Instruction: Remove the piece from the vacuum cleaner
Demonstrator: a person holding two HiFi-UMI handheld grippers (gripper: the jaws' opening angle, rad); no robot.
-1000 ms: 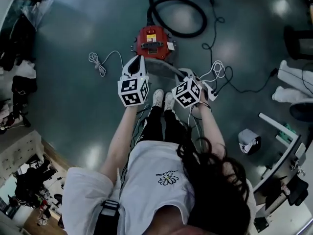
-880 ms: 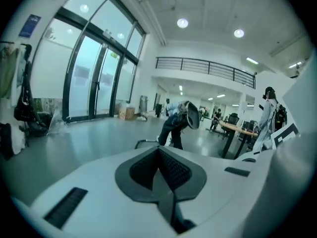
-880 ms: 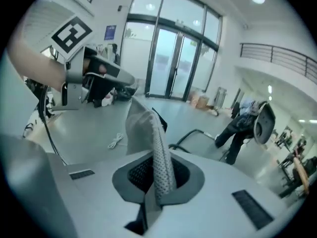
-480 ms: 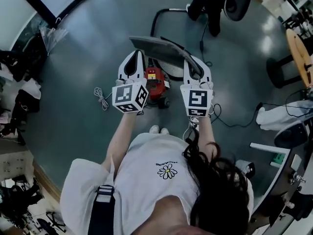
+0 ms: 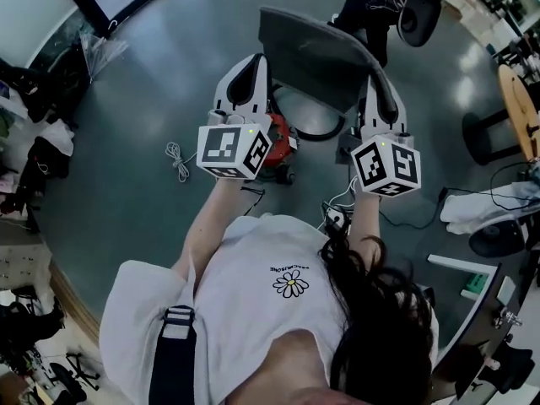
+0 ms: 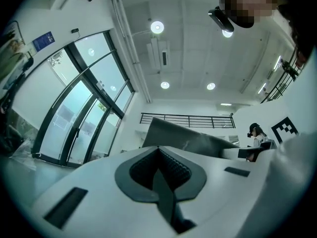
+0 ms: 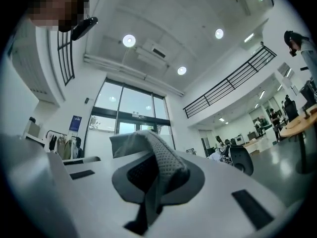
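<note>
A flat grey mesh piece (image 5: 321, 53) is held up in the air between both grippers, well above the red vacuum cleaner (image 5: 276, 148) that stands on the floor with its black hose (image 5: 314, 131) looped behind it. My left gripper (image 5: 251, 67) is shut on the piece's left edge, and my right gripper (image 5: 377, 89) is shut on its right edge. In the left gripper view the piece (image 6: 190, 142) runs off to the right from the closed jaws of the left gripper (image 6: 159, 151). In the right gripper view the mesh (image 7: 157, 155) folds over the closed jaws of the right gripper (image 7: 148, 175).
A coiled white cord (image 5: 178, 160) lies on the floor left of the vacuum. An office chair (image 5: 418, 7) stands at the back right, and a round stool (image 5: 485, 137) at the right. Clothes (image 5: 44, 152) are piled along the left. Dark cables (image 5: 396, 218) trail at the right.
Both grippers have risen from just above the vacuum, carrying the grey piece up and away from it. The head view has tilted, so the vacuum now sits lower under the hands.
</note>
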